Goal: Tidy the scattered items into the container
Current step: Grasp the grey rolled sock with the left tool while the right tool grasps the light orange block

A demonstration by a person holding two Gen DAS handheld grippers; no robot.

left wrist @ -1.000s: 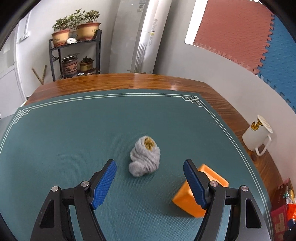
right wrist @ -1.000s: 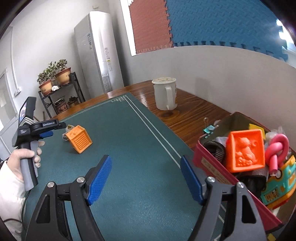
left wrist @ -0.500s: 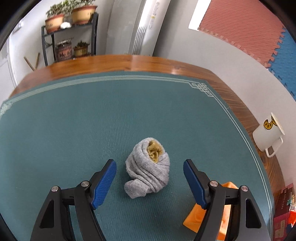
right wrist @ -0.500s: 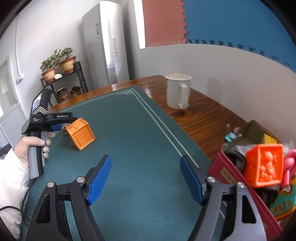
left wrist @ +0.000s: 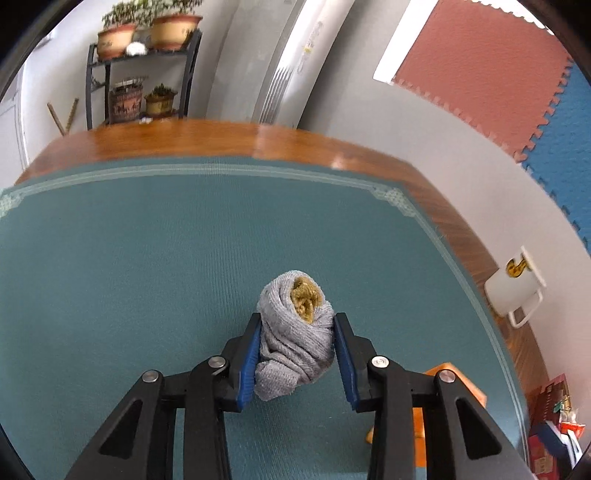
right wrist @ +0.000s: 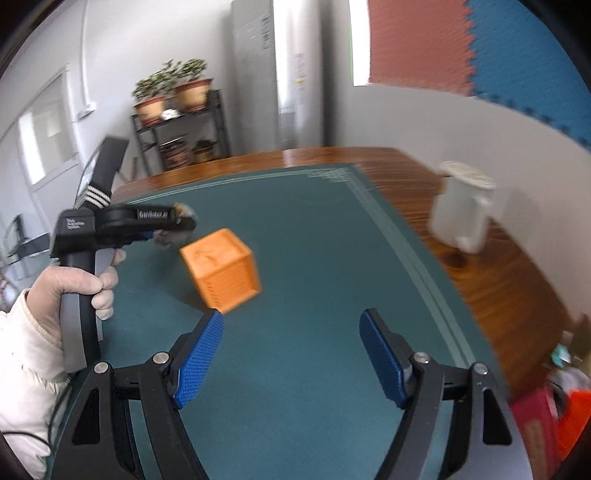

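The rolled grey sock (left wrist: pixel 295 339) lay on the green mat (left wrist: pixel 147 258), pinched between the blue pads (left wrist: pixel 250 360) of the left gripper (left wrist: pixel 297 354), which had closed on its sides. The orange block (right wrist: pixel 221 269) sat just beside it on the mat. The right gripper (right wrist: pixel 291 358) hung wide apart and empty above the mat, near the block. The red container (right wrist: pixel 535 432) stood at the table's edge, well apart.

A white mug (left wrist: pixel 511 291) stands on the wooden worktop (left wrist: pixel 192 138) beside the green mat (left wrist: pixel 147 258); potted plants (left wrist: pixel 147 26) fill a black shelf (left wrist: pixel 142 85).
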